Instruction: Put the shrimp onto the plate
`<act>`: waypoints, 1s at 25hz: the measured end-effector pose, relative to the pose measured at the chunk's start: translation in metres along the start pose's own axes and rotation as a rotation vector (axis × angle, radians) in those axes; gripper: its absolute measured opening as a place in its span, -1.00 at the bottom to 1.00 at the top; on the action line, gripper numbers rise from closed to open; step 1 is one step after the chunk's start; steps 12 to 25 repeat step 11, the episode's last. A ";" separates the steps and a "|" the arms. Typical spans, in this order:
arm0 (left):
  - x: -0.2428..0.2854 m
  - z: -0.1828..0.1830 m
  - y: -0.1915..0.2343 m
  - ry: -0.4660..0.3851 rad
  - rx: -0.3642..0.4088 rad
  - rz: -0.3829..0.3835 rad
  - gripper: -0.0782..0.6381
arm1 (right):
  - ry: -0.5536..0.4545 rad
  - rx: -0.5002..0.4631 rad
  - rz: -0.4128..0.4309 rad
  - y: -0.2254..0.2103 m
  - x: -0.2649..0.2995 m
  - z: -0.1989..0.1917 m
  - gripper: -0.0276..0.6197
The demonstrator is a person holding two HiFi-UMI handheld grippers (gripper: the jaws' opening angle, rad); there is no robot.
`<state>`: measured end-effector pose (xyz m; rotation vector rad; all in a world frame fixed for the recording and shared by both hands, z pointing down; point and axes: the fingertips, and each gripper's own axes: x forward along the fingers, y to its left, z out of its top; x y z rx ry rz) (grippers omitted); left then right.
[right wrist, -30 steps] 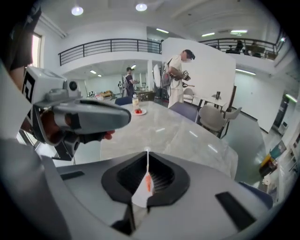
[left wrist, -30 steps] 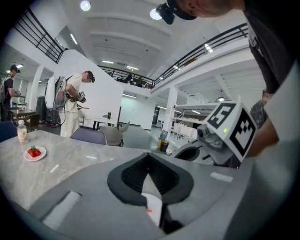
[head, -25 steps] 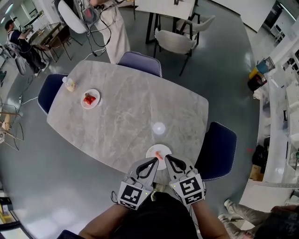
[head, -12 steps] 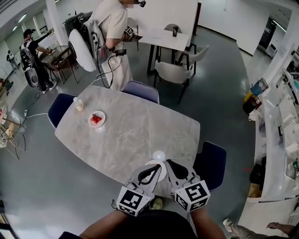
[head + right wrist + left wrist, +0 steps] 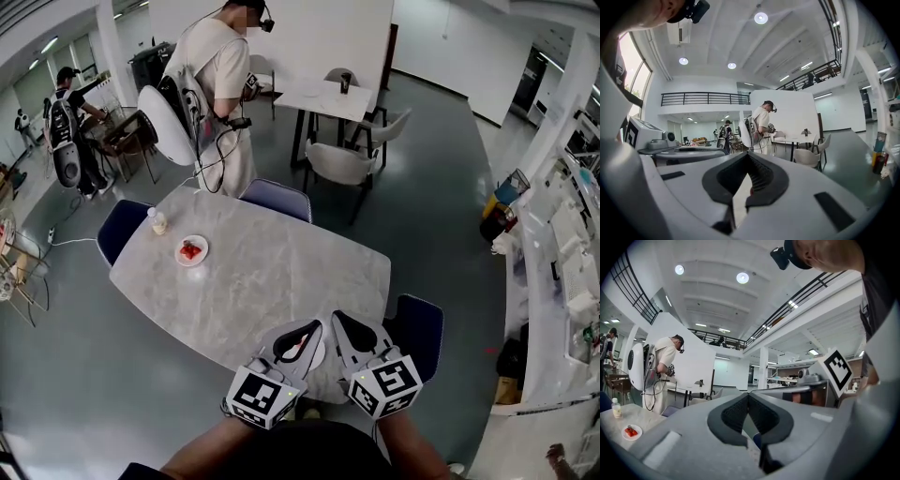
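On the marble table point(image 5: 253, 281), a small white plate point(image 5: 191, 250) with red shrimp sits at the far left end, beside a small bottle point(image 5: 157, 222). The left gripper view shows the same plate point(image 5: 632, 431) low on the left. A second white plate point(image 5: 316, 355) lies at the table's near edge, mostly hidden behind my grippers; what lies on it is hidden. My left gripper point(image 5: 316, 328) and right gripper point(image 5: 337, 320) hang side by side above that near edge, pointing roughly level. Both are shut, tips touching, with nothing between the left gripper's point(image 5: 748, 395) or the right gripper's point(image 5: 748, 156) fingers.
Blue chairs stand at the table's right point(image 5: 418, 328), far side point(image 5: 277, 199) and left end point(image 5: 120, 230). A person with gear point(image 5: 217, 84) stands just beyond the table. Another table with pale chairs point(image 5: 328, 98) is farther back. A counter point(image 5: 562, 281) runs along the right.
Both grippers have risen and now point level over the table's near edge. The near plate and its shrimp, visible before, are now mostly covered. The view has tilted up.
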<state>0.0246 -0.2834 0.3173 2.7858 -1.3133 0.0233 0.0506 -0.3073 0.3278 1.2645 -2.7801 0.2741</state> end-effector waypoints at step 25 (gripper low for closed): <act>0.004 0.000 0.000 -0.010 0.006 0.002 -0.76 | -0.007 -0.008 -0.010 -0.004 -0.001 0.000 -0.91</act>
